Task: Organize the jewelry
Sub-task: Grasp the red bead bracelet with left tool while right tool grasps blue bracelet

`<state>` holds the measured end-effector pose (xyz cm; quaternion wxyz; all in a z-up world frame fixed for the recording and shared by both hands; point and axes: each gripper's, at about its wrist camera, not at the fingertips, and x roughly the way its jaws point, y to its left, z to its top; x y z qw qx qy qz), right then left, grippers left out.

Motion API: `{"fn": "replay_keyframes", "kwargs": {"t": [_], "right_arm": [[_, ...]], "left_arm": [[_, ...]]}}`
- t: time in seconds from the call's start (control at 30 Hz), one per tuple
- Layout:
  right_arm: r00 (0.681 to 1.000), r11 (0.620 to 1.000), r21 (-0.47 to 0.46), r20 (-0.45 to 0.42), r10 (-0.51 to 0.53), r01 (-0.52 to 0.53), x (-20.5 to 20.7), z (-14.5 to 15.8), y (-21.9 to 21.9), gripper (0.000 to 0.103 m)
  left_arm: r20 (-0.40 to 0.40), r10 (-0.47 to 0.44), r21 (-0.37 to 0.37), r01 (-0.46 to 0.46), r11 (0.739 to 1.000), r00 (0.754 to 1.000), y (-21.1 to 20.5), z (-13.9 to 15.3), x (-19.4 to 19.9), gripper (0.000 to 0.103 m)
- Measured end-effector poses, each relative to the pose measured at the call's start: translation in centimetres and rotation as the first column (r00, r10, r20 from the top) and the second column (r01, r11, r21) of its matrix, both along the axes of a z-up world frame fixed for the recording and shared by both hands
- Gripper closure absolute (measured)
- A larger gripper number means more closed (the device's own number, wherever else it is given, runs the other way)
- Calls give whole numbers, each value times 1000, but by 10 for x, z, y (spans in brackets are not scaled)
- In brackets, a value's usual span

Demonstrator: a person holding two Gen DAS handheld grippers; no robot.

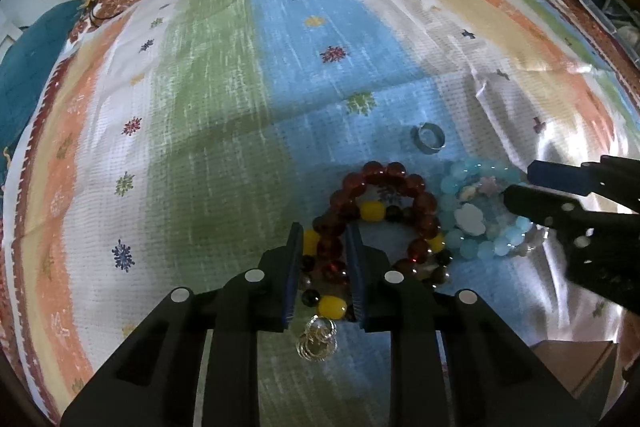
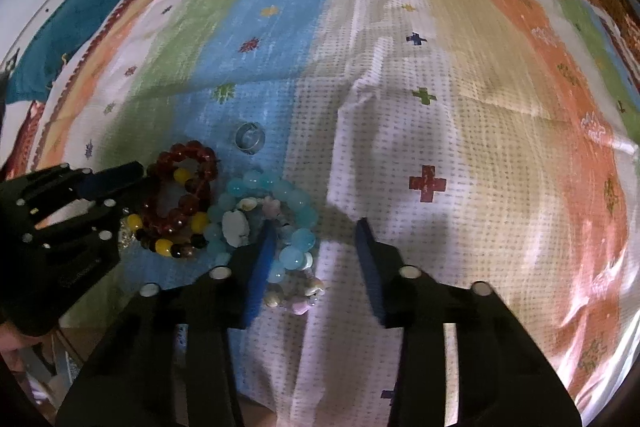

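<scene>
Striped cloth [image 1: 224, 75] in green, blue, white and orange is covering the desk, with a brown floral border at the far edge.

Item 1: dark red bead bracelet [image 1: 384, 187], with yellow and black beads, is lying on the blue stripe. The left tool [image 1: 325, 247] is standing with its blue-padded fingers [image 1: 295, 267] partly spread astride the near side of the strand; whether they are pinching it cannot be told.

Item 2: pale blue bead bracelet [image 2: 276, 195], with white and pink charms, is lying touching item 1. The right tool [image 2: 316, 239] is spread wide, its left finger resting on the beads.

Item 3: silver ring [image 1: 428, 138] is sitting just beyond both bracelets.

Item 4: clear glass-like rings [image 1: 318, 341] are showing plainly in the left wrist view only, between the left tool's fingers. The right wrist view alone is showing the shell-and-pink-bead strand [image 2: 298, 297] nearest the camera.
</scene>
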<state>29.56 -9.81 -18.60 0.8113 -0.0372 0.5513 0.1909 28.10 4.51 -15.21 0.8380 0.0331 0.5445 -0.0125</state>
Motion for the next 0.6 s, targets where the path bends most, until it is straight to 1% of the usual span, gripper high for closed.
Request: {"fn": "replay_keyframes", "kwargs": {"t": [0.1,0.3,0.37,0.4,0.5,0.53,0.6], "right_arm": [[1000,1000,18,-11,-7,8,2,-1,-3,69],[1000,1000,-5,3,11,-11,1,-3,1,69],[1000,1000,-5,4,13,-13,1,-3,0,69],[1000,1000,0,4,20,-20,1,-3,1,75],[1000,1000,7,-1,31,-31,0,-3,3,83],[999,999,7,0,34,-34,-1,-3,4,85],[999,999,-1,8,43,-43,-3,-2,4,86]], "left_arm": [[0,0,-2,0,1000,1000,1,-1,0,81],[-6,-6,16,6,1000,1000,0,-9,2,79],[-3,-5,10,5,1000,1000,1,-7,2,81],[-3,-5,8,5,1000,1000,1,-8,2,81],[1,-2,12,2,1000,1000,2,-8,1,86],[3,1,9,-1,1000,1000,2,-8,0,89],[3,6,-3,-6,1000,1000,5,-6,0,89]]}}
